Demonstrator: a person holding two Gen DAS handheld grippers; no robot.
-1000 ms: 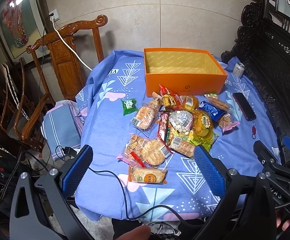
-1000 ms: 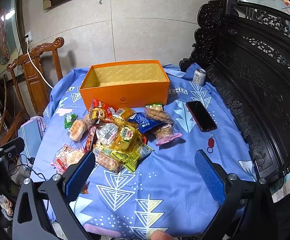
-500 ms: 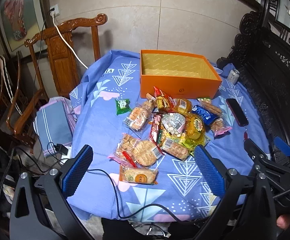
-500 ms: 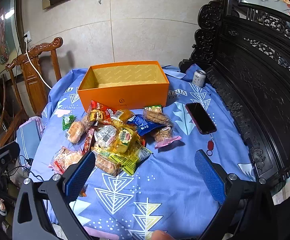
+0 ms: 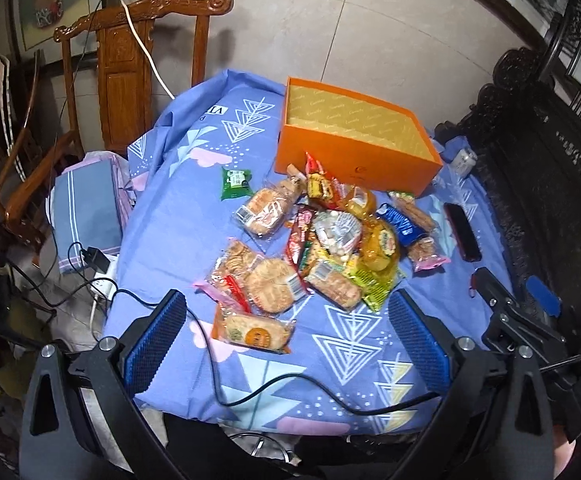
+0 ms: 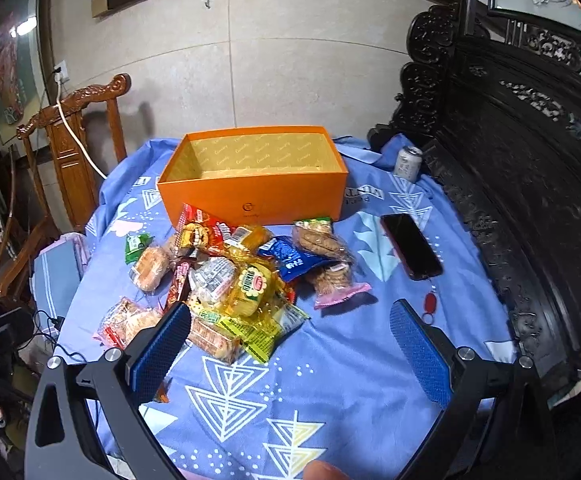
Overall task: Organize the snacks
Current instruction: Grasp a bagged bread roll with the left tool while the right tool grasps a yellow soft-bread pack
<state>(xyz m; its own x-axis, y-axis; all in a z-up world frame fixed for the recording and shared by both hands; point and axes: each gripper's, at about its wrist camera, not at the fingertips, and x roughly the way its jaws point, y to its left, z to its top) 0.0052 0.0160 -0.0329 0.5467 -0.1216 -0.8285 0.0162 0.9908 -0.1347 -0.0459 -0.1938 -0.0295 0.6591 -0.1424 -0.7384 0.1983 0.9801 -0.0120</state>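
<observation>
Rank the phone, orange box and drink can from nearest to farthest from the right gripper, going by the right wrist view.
From the right gripper:
1. Phone, flat on the cloth, ahead to the right.
2. Orange box, straight ahead behind the snack pile.
3. Drink can, far right, beside the box's back corner.

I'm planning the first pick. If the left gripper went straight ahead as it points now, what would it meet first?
Probably the round cracker pack at the near edge of the snack pile, roughly centred ahead of the open left gripper. Depth is uncertain; the orange-labelled pack lies nearer but lower.

surface: blue-clothed table | on it: orange box, snack pile, phone, probably a can
</observation>
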